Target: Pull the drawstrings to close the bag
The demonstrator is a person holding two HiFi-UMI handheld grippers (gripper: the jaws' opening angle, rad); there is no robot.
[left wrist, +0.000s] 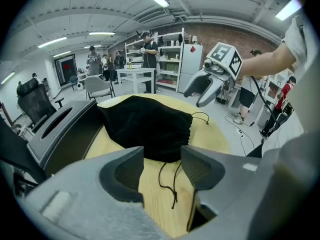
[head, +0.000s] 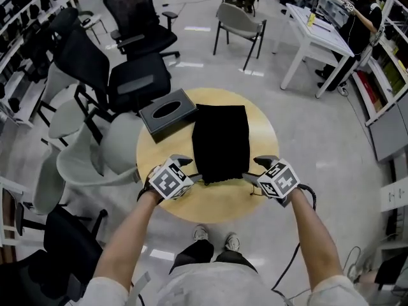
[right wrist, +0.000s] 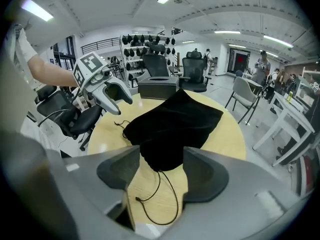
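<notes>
While the bag (head: 220, 142) lies on the table (head: 262, 125), the left gripper (left wrist: 162, 166) and right gripper (right wrist: 161, 170) gape wide, empty — each above a loose cord (left wrist: 173, 186).

1. Round pale-wood worktop (head: 258, 199), seen from steeply above.
2. Black fabric drawstring bag (head: 220, 142) lying flat at the centre, its gathered mouth edge nearest the person.
3. Dark grey rectangular tissue box (head: 168, 113), just beside the bag's far left corner.
4. Left gripper (head: 188, 169) and right gripper (head: 256, 169), one at each near corner of the bag, fingers apart.
</notes>
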